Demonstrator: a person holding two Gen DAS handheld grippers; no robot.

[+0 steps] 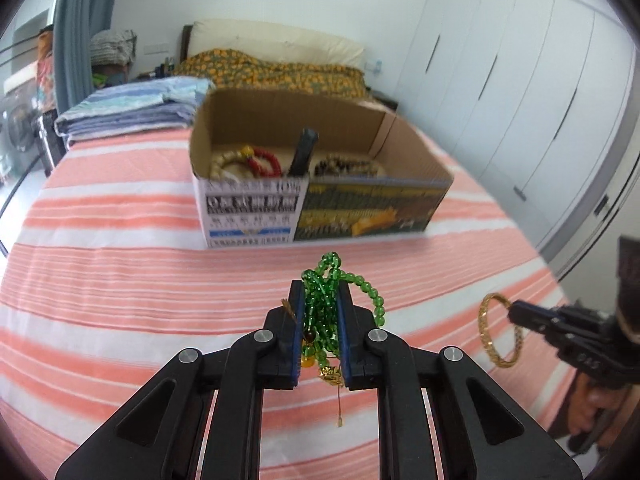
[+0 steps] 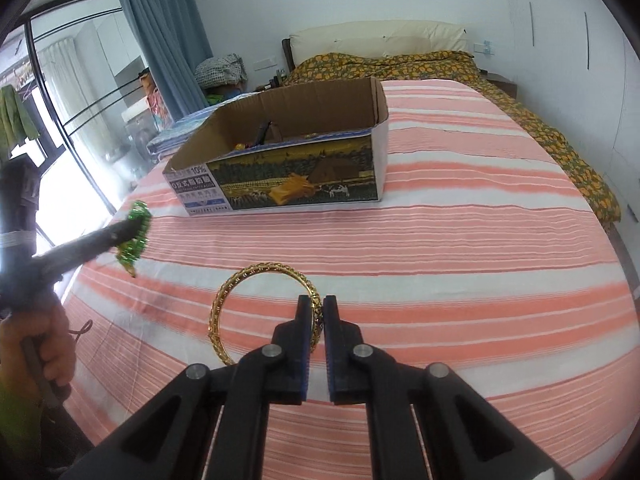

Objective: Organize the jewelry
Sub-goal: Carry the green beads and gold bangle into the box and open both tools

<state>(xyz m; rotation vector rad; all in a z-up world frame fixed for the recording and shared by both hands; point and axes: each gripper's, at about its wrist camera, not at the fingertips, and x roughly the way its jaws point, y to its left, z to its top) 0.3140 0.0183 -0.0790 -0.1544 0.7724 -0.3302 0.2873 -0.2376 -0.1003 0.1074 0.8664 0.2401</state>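
My left gripper (image 1: 319,300) pinches the green beads (image 1: 325,304); my right gripper (image 2: 316,312) clamps the bangle (image 2: 256,312). Box (image 1: 320,216) at twelve o'clock. Dangling loops could snag its rim.

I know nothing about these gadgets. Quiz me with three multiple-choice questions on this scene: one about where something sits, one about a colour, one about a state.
1. Where does the cardboard box sit?
A. on the striped bedspread
B. on the floor
C. on a chair

2. What colour are the beads in the left claw?
A. blue
B. green
C. white

3. What is the right claw doing?
A. hanging open and empty
B. pinching a gold bangle
C. resting inside the box

Answers:
1 A, the box stands on the pink and white stripes.
2 B, a bright green bunch sits between the pads.
3 B, its pads close on the bangle's rim.
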